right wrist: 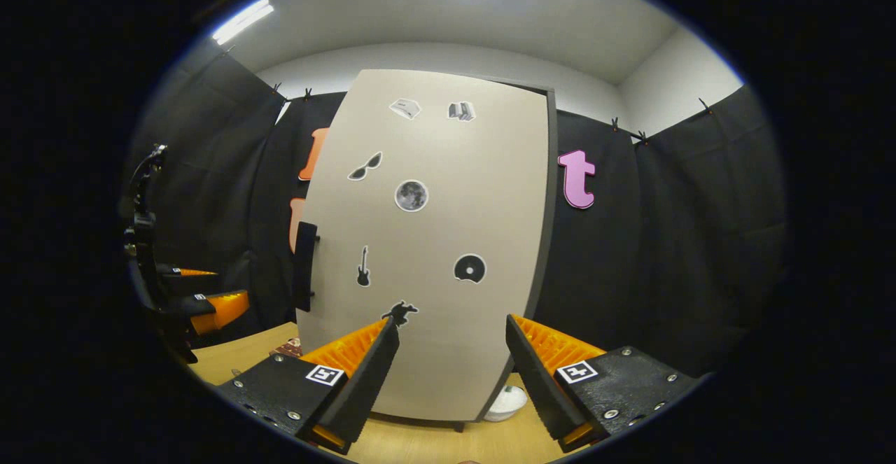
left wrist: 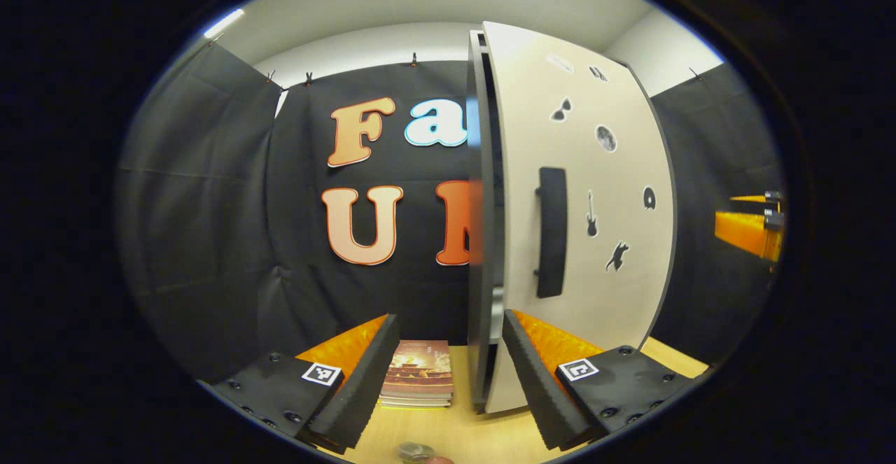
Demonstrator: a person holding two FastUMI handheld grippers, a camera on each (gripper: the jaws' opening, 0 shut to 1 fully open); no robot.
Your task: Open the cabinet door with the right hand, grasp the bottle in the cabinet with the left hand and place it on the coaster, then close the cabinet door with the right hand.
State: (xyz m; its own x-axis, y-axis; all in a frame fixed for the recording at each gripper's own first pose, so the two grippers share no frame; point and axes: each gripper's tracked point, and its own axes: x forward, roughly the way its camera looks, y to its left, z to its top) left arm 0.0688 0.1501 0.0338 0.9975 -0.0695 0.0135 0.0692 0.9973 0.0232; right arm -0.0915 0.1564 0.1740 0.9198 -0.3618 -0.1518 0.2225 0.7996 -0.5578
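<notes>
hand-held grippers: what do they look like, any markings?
Each hand-held gripper, left and right, has two wedge-shaped ribbed fingers on black screw-studded mounting plates, every plate carrying a small square black-and-white tag. No cables or sleeves are visible.

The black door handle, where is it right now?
In the right gripper view, the handle sits on the cabinet door's left edge, beside the guitar sticker.

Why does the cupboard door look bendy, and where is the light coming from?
In both the left gripper view and the right gripper view the fisheye lens bows the flat beige cabinet door; bright white ceiling strip lights glare near the top in both views.
</notes>
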